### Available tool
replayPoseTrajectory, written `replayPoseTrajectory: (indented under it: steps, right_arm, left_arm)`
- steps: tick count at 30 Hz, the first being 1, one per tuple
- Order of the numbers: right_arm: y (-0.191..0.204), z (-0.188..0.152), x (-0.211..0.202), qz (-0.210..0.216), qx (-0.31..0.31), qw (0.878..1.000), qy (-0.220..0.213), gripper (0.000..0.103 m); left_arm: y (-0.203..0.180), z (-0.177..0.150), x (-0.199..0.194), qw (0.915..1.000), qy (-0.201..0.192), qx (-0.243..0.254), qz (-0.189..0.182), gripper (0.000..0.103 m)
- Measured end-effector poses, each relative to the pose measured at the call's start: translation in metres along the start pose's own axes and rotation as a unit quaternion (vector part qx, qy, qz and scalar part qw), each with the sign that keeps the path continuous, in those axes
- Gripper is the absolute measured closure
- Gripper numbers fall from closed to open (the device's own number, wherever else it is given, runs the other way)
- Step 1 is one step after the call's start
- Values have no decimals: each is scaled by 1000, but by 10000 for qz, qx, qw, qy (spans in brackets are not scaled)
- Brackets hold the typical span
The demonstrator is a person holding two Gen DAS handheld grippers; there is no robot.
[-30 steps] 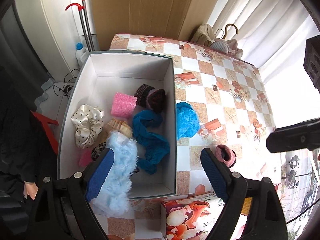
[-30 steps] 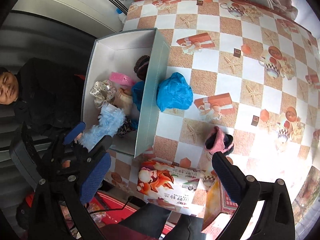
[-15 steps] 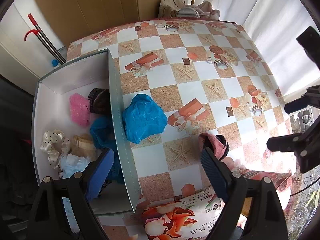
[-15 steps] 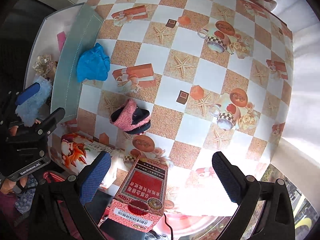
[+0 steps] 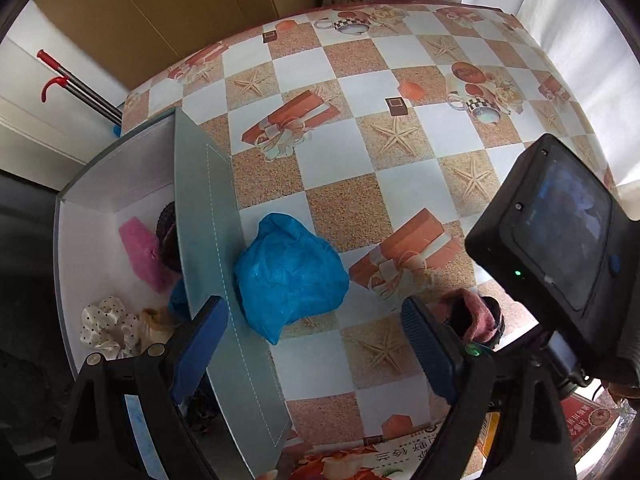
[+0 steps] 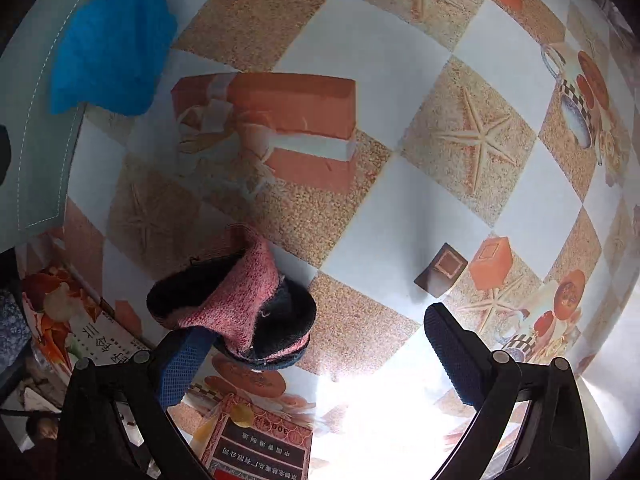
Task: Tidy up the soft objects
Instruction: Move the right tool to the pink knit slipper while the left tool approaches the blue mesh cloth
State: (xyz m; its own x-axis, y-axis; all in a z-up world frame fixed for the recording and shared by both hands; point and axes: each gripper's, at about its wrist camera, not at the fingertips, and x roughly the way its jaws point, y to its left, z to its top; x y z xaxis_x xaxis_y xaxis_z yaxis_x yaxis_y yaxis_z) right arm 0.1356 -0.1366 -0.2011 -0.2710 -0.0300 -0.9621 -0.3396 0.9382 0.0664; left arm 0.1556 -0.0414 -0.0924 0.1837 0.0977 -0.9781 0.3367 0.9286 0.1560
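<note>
While both grippers hang over the table, scene reads:
pink sock (image 6: 240,300): on table (image 6: 400,208), near front edge, touching R gripper's left pad
R gripper (image 6: 316,356): jaws wide apart, nothing clamped
L gripper (image 5: 316,344): jaws spread, empty
blue cloth (image 5: 288,276): on table, against box (image 5: 208,216) outer wall
box: holds pink sponge (image 5: 142,252), dotted scrunchie (image 5: 104,322)

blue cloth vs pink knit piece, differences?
The blue cloth is plain, crumpled into a mound against the box wall; the pink knit piece is woolly with a dark lining, lying by the right tool. The cloth looks larger. Both lie on the table, outside the box.
</note>
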Motion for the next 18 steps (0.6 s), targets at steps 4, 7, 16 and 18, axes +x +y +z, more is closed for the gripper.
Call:
replayPoseTrajectory:
  steps: [4, 7, 16, 18]
  right_arm:
    - [-22, -19, 4, 112, 228, 9997, -24, 1]
    - [-33, -28, 6, 203, 378, 9991, -62, 1]
    - [-62, -55, 8, 316, 666, 9972, -110, 1]
    - [-72, -65, 9, 243, 785, 9966, -90, 1]
  left_arm:
    - [-17, 16, 33, 9989, 227, 67, 411, 12]
    - [-22, 25, 58, 9970, 569, -37, 520, 12]
    - [-24, 21, 91, 9921, 1155, -478, -55, 0]
    - [-45, 17, 87, 9932, 1098, -228, -320, 0]
